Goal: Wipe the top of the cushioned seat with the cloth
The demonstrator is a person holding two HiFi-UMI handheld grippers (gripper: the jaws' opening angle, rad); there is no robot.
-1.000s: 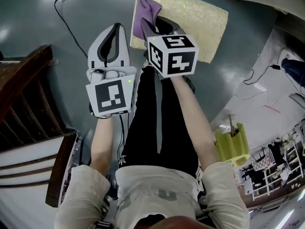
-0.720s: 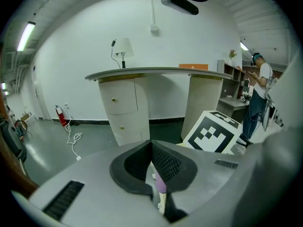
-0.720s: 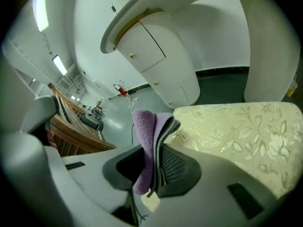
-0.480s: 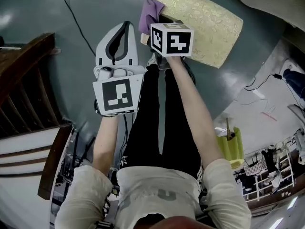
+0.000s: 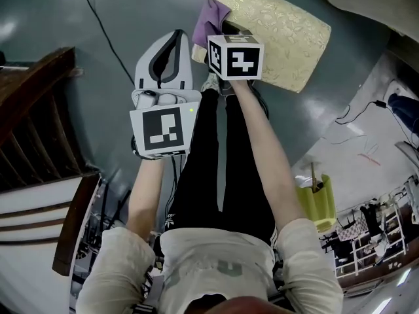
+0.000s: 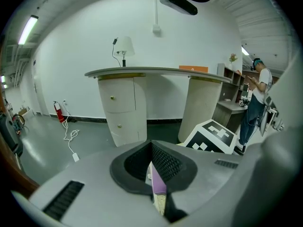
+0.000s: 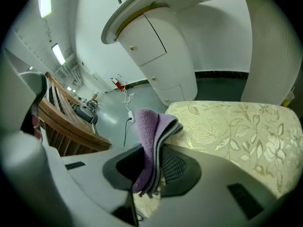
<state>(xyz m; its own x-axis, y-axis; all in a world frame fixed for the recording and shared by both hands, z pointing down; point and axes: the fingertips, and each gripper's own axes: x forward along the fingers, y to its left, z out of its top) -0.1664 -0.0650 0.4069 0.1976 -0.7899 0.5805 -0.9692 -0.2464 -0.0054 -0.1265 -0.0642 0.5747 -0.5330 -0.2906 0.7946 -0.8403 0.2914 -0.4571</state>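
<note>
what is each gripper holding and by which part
The right gripper clamps the purple cloth across a folded bunch, with the fold sticking out past the jaws. The left gripper is shut and holds nothing.

Over the last second the right tongs (image 7: 151,167), clamped on the cloth (image 5: 211,18), slide toward 9 o'clock across the cushioned seat (image 5: 281,25). The cloth now hangs over the seat's left edge instead of lying inside it. Their marker cube (image 5: 234,56) sits nearer 12 o'clock in the head view. The left tongs (image 5: 171,44) drift slightly toward 1 o'clock. The seat itself appears turned clockwise and shifted toward 3 o'clock.
</note>
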